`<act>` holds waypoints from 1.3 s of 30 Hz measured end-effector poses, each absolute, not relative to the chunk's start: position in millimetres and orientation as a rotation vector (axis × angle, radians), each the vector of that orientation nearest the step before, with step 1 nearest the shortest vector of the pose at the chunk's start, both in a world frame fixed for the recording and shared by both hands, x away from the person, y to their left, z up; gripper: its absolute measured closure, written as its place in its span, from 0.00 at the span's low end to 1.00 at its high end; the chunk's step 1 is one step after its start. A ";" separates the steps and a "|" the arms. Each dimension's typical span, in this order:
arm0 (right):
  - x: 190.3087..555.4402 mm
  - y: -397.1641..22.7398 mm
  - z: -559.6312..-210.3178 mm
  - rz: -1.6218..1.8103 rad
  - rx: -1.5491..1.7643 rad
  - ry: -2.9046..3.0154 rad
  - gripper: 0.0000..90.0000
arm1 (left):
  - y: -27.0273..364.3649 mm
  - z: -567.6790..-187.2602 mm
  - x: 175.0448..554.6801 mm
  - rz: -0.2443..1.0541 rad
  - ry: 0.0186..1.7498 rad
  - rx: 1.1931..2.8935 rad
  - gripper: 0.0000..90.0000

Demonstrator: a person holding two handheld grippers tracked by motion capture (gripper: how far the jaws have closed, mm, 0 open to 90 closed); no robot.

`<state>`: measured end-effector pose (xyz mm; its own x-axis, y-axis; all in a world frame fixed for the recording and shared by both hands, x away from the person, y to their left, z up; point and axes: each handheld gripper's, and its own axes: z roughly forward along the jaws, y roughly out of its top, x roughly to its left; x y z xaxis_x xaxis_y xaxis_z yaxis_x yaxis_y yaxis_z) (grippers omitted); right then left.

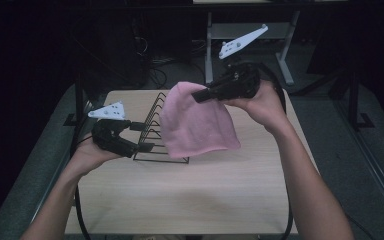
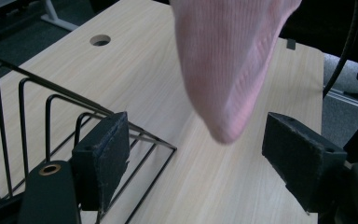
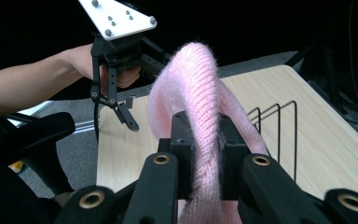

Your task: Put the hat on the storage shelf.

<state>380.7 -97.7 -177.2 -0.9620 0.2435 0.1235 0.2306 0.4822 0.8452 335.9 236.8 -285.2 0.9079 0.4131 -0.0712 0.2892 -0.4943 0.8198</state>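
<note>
Dim room, pale wood table (image 1: 180,195), seemingly one hole (image 2: 100,40).

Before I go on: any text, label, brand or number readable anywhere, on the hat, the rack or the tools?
None readable in any view.
Pink knit hat: plain knit, no tag or logo visible.
Black wire rack: bare wire.
Right tool, left tool: unmarked black pads.
Grey plate: screws only, no print.

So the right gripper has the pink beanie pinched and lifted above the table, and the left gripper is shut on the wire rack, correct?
Not quite. The left gripper is open, as the left gripper view shows: its jaws stand apart, clamping nothing, with the wire rack beside one. The right gripper does pinch the lifted pink beanie.
</note>
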 end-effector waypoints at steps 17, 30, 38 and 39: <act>392.6 -63.3 -176.7 1.562 0.356 2.711 0.89 | 240.2 -284.5 356.8 0.005 0.473 2.143 0.64; 404.5 -54.0 -176.9 1.592 0.363 2.680 0.89 | 256.9 -266.8 370.0 0.041 0.491 2.182 0.93; 417.9 -42.7 -168.8 1.638 0.380 2.618 0.90 | 270.2 -247.3 382.7 0.143 0.546 2.200 0.95; 419.3 -41.8 -168.2 1.637 0.383 2.613 0.90 | 272.2 -245.2 385.2 0.160 0.561 2.201 0.95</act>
